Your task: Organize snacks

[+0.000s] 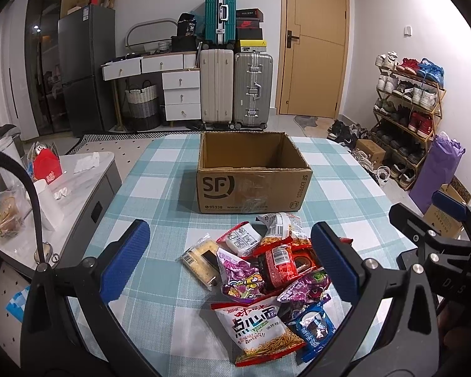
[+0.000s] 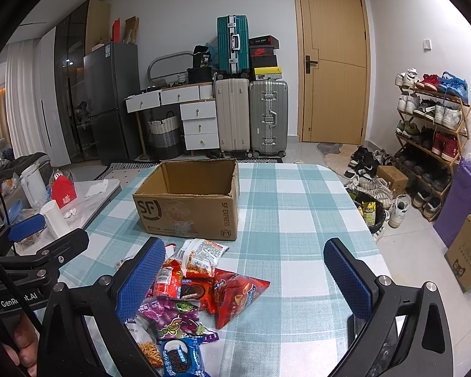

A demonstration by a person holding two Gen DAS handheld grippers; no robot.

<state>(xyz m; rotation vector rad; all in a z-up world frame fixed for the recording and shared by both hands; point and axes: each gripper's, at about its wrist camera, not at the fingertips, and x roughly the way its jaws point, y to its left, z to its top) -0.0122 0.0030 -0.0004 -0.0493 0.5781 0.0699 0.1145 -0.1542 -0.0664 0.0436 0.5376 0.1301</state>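
Note:
An open, empty cardboard box (image 1: pixel 251 188) (image 2: pixel 188 213) marked SF stands on the checked tablecloth. In front of it lies a pile of snack packets (image 1: pixel 267 270) (image 2: pixel 185 295): a white noodle-snack bag (image 1: pixel 260 326), purple candy bags (image 1: pixel 238 275), red packets (image 1: pixel 278 264), a blue cookie pack (image 1: pixel 315 330) (image 2: pixel 179 358) and a red triangular bag (image 2: pixel 235 295). My left gripper (image 1: pixel 232 257) hovers open over the pile, holding nothing. My right gripper (image 2: pixel 245 276) stays open to the right of the pile, its left finger over the packets.
The table (image 2: pixel 298 220) has bare cloth to the right of the box. A side counter (image 1: pixel 88 169) with cups and a red box stands left. Suitcases (image 1: pixel 235 88), drawers, a fridge, a door and a shoe rack (image 2: pixel 430 125) line the room behind.

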